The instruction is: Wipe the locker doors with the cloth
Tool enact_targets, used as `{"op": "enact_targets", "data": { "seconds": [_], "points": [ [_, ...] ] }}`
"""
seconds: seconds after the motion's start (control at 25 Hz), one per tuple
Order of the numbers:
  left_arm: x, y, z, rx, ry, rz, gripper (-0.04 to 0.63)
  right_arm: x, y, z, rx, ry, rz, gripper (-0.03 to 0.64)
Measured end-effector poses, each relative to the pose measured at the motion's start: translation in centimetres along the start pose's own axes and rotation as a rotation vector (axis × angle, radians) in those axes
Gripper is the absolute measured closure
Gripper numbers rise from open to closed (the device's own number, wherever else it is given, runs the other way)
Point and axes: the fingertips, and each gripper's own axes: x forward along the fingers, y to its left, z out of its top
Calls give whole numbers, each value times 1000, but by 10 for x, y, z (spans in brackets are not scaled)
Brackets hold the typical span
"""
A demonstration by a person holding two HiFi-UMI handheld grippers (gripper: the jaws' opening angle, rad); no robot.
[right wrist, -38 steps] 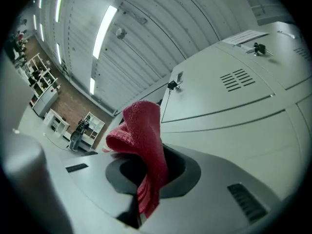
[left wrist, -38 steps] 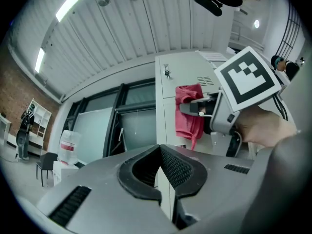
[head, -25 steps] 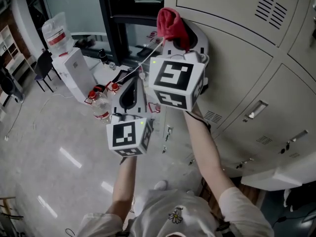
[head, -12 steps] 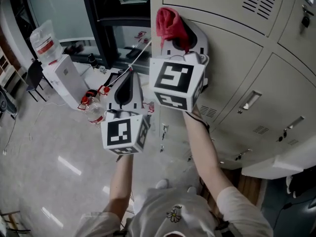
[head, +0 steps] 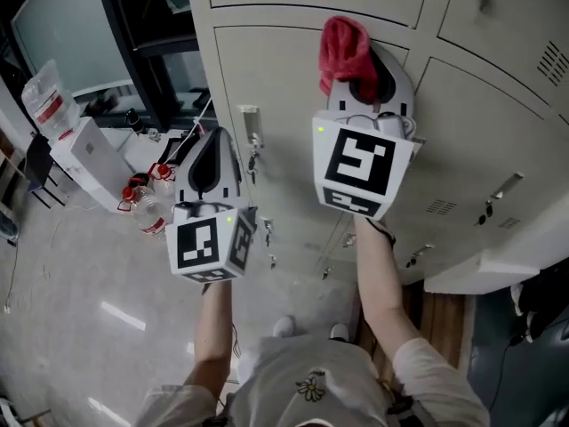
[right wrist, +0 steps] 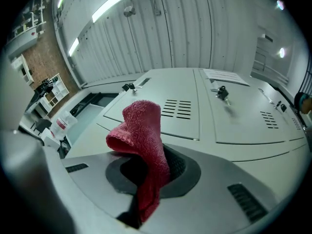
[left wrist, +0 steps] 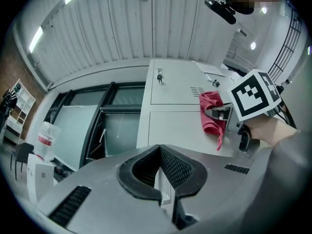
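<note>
The red cloth (head: 345, 47) sticks out of my right gripper (head: 364, 71), which is shut on it and holds it against a beige locker door (head: 284, 69) near the seam with the neighbouring door. In the right gripper view the cloth (right wrist: 144, 130) stands folded from between the jaws of that gripper (right wrist: 151, 172), with vented locker doors (right wrist: 161, 99) behind it. My left gripper (head: 206, 154) hangs lower and to the left, off the lockers, shut with nothing in it. The left gripper view shows that gripper (left wrist: 161, 179) pointing at the lockers, with the cloth (left wrist: 210, 113) up at the right.
A latch with hanging keys (head: 252, 132) sits on the wiped door's left side. More door handles (head: 502, 189) lie to the right. A water dispenser (head: 67, 140) and bottles (head: 142, 198) stand on the floor at the left, by a dark window frame (head: 133, 25).
My right gripper has carried the cloth rightward from the locker bank's left edge across the door. The left gripper has followed to the right, staying shut.
</note>
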Motion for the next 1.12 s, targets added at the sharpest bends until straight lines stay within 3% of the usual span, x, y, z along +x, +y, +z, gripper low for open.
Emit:
{"op": "enact_targets", "data": {
  "seconds": [0.36, 0.88, 1.0, 1.12],
  "points": [
    [14, -38, 21, 25, -52, -42, 580, -24, -65, -20, -36, -5, -70, 586],
    [2, -26, 23, 34, -49, 9, 580, -29, -82, -23, -12, -2, -109, 586],
    [-4, -16, 24, 50, -45, 28, 580, -40, -73, -14, 44, -13, -67, 586],
    [-8, -4, 21, 57, -34, 48, 580, -53, -39, -1, 91, -62, 41, 586]
  ]
}}
